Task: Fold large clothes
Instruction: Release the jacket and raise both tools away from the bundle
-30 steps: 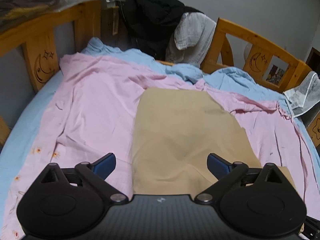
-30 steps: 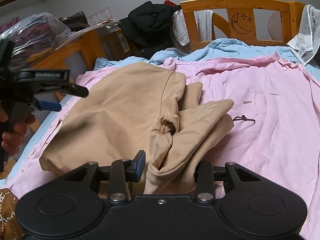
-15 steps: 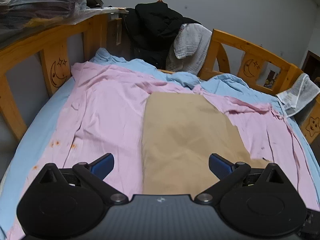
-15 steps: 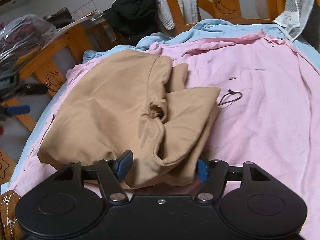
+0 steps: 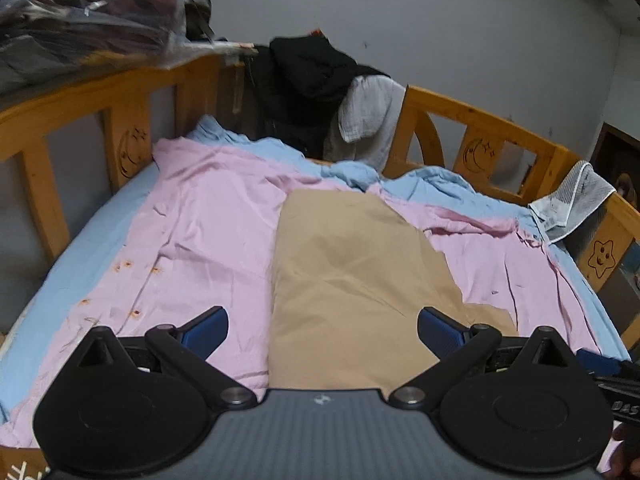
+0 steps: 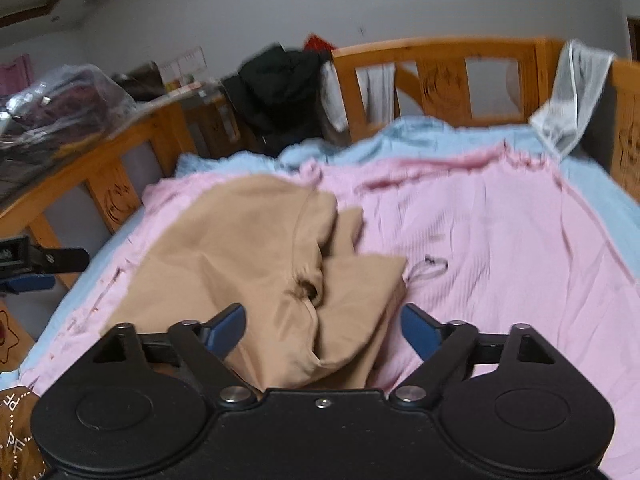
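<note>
A tan garment (image 5: pixel 344 280) lies folded on a pink sheet (image 5: pixel 208 232) on the bed. In the right wrist view the tan garment (image 6: pixel 256 256) shows its bunched hood end nearest me. My left gripper (image 5: pixel 322 330) is open and empty above the garment's near edge. My right gripper (image 6: pixel 322 330) is open and empty, with the bunched end lying between and below its blue pads (image 6: pixel 224 328). The left gripper also shows at the left edge of the right wrist view (image 6: pixel 36 264).
A wooden bed rail (image 5: pixel 500 148) runs around the bed. Black and grey clothes (image 5: pixel 320 92) hang at the far corner. A mesh bag (image 5: pixel 568 204) hangs on the right rail. A light blue sheet (image 5: pixel 440 188) lies under the pink one. A plastic-wrapped bundle (image 6: pixel 60 104) sits at left.
My right gripper has opened, let go of the garment's bunched end and lifted back. My left gripper has pulled back and up, staying open.
</note>
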Available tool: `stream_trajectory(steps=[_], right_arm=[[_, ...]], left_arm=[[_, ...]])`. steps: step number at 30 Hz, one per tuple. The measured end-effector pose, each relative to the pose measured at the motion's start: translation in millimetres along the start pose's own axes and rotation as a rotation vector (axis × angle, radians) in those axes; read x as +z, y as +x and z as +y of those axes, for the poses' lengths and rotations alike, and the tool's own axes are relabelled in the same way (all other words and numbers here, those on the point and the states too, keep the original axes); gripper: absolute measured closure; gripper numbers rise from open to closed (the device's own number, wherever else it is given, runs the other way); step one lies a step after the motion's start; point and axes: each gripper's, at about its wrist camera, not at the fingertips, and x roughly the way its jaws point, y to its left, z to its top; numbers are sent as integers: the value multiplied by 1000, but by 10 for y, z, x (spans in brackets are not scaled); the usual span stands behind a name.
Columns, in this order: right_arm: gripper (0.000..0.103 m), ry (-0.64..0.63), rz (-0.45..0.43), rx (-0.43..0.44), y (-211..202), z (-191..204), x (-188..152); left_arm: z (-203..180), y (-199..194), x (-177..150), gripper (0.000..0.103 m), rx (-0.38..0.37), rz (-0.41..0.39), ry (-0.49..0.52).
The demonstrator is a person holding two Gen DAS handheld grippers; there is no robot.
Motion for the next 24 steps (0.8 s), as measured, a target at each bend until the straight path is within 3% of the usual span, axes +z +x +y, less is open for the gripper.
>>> stream_trajectory(steps=[4, 9, 21, 24], right_arm=[[5, -35, -66, -6, -238, 104, -4], [2, -80, -126, -5, -539, 241, -66], [1, -118, -199, -14, -1348, 550, -202], [1, -144, -216, -20, -1591, 658, -303]], left_arm=[[13, -199, -82, 1, 17, -48, 12], [21, -439, -181, 1, 39, -79, 20], [-19, -1261, -538, 1, 84, -143, 61], [-3, -1478, -652, 0, 81, -127, 95]])
